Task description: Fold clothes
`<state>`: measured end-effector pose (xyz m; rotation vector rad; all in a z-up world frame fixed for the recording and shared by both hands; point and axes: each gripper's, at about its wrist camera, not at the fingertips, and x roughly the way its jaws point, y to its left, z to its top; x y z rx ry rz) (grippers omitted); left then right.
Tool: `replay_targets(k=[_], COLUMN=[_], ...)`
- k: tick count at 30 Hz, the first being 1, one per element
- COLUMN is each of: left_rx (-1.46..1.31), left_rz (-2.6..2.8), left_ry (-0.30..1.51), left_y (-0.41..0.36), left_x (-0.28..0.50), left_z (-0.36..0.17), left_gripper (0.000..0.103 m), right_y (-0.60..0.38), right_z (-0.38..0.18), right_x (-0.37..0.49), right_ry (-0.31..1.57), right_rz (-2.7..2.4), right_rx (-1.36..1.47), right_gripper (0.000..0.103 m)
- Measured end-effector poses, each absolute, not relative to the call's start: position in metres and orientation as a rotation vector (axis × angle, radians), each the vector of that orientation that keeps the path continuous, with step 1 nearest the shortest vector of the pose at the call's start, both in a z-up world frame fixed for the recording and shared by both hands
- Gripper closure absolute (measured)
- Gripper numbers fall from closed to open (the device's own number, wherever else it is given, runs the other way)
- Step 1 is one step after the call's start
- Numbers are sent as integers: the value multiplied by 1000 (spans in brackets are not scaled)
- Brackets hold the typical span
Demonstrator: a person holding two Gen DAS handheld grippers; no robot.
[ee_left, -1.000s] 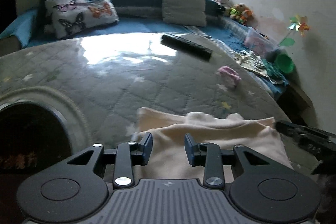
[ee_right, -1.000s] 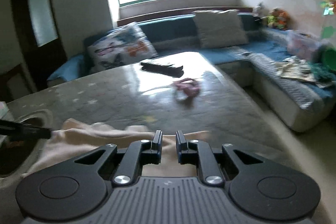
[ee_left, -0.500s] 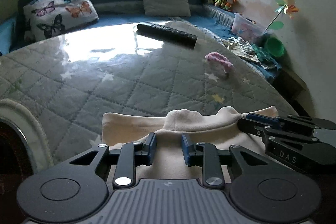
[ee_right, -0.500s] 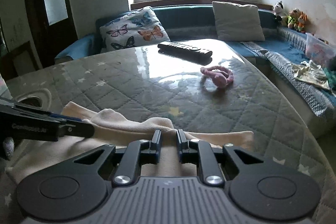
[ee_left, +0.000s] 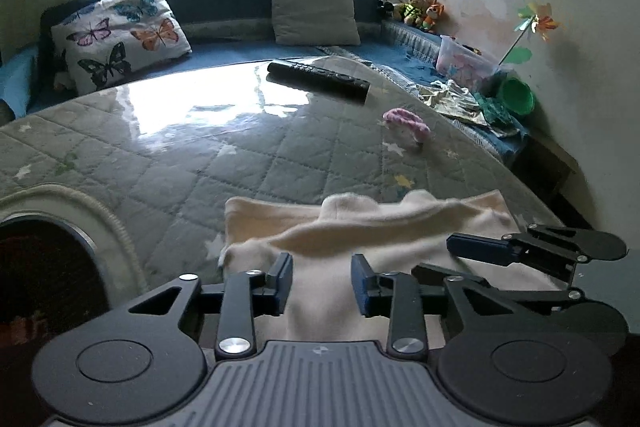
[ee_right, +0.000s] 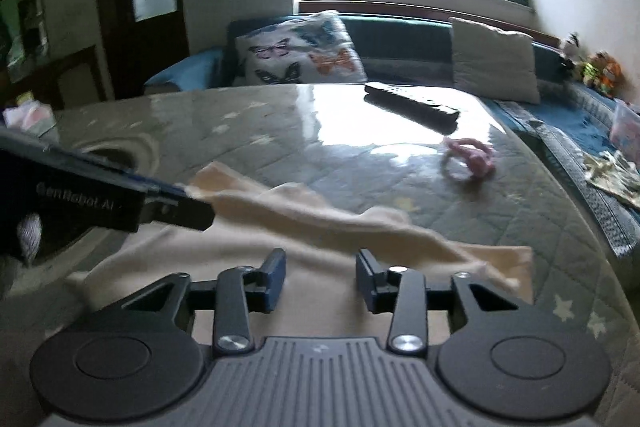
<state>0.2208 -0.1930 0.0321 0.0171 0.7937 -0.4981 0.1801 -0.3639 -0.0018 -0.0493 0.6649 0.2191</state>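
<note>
A cream garment [ee_left: 360, 227] lies folded near the front edge of the quilted table cover [ee_left: 280, 155]. My left gripper [ee_left: 322, 267] hangs low over its near part. The jaws are opening, the cloth shows in the gap, and the pads do not press it. In the right wrist view the garment [ee_right: 320, 227] has a raised ridge running from the left gripper [ee_right: 194, 205] toward the right corner. My right gripper [ee_right: 320, 263] is also opening, with the cloth lying under the wide gap and nothing gripped. It also reaches in over the garment as the right gripper [ee_left: 434, 255] in the left wrist view.
A black remote [ee_left: 318, 77] and a pink hair tie [ee_left: 406, 123] lie farther back on the table. A dark round opening with a white rim [ee_left: 40, 267] sits at the left. A blue sofa with a butterfly pillow [ee_left: 120, 35] runs behind, and the table edge drops off at the right.
The right jaws went from nearly shut to wide apart. The left jaws narrowed, then spread again. The right gripper came in close beside the left over the garment.
</note>
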Motion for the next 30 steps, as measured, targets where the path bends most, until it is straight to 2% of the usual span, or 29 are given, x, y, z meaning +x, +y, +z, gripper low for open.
replay_targets(k=[9, 11, 16, 20, 24, 26, 30], left_rx=[92, 110, 108, 61, 41, 38, 9], left_rz=[-509, -489, -459, -433, -421, -416, -403], left_ry=[758, 750, 738, 746, 747, 733, 708], left_y=[-176, -172, -158, -148, -144, -143, -139], left_x=[174, 168, 156, 157, 157, 154, 149], left_z=[25, 21, 14, 13, 13, 17, 23], left_gripper=[66, 62, 57, 45, 43, 37, 26], right_y=[-345, -345, -357, -372, -386, -393, -409], right_z=[-2, -4, -2, -2, -2, 3, 3], right_x=[125, 116, 99, 89, 82, 77, 75], right_ry=[655, 651, 639, 636, 636, 618, 612], right_rz=[260, 256, 236, 203, 186, 172, 110], right_rx=[-133, -133, -93, -46, -6, 13, 48], right_gripper=[51, 50, 49, 48, 47, 42, 40])
